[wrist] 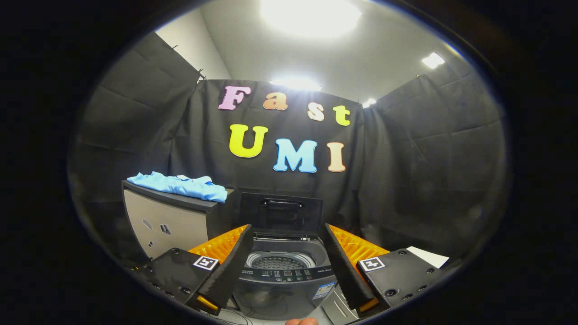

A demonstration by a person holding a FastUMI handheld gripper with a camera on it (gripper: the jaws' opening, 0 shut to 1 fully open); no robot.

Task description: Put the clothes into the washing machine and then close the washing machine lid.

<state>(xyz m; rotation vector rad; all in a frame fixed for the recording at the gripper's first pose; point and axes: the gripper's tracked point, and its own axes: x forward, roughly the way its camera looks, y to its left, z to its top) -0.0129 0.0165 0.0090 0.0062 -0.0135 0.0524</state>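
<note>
my gripper (289,266) is spread wide, nothing between its two black, orange-backed fingers (230,266), which frame the washing machine (284,289) just ahead of them. the washing machine lid (281,212) stands raised upright at the back of the machine, a dark handle across its upper part. below it the drum (280,261) is exposed: a pale ring around a perforated base, and no garment can be made out in the part i see. a control panel (289,273) runs along the near rim of the machine; its markings are too small to read. the light blue clothes (180,186) lie in a loose heap on top of a grey cabinet (167,221) just beside the machine, beyond my left-hand finger, apart from the drum. the lower front of the machine is cut off between my fingers, and the drum's near side is hidden by the panel. a fingertip (301,321) of the person holding me shows below the machine. a white sheet (429,257) pokes out from behind my other finger, mostly hidden.
</note>
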